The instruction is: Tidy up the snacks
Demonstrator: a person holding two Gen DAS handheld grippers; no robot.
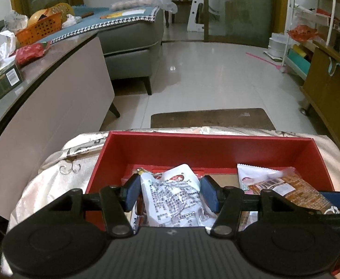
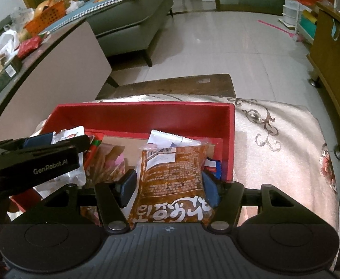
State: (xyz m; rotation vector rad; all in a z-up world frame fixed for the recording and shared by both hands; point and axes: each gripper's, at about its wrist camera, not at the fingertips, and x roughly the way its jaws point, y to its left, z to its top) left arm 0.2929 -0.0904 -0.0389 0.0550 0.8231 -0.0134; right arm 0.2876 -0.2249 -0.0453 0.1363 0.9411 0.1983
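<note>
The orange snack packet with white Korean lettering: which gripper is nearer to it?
Right. The right gripper has the orange snack packet between its fingers; the left gripper straddles a white pouch beside it.

We see a white snack pouch [image 1: 170, 195] crumpled at the red box's [image 1: 207, 148] left, and an orange printed snack packet [image 2: 172, 181] lying flat at its right.
</note>
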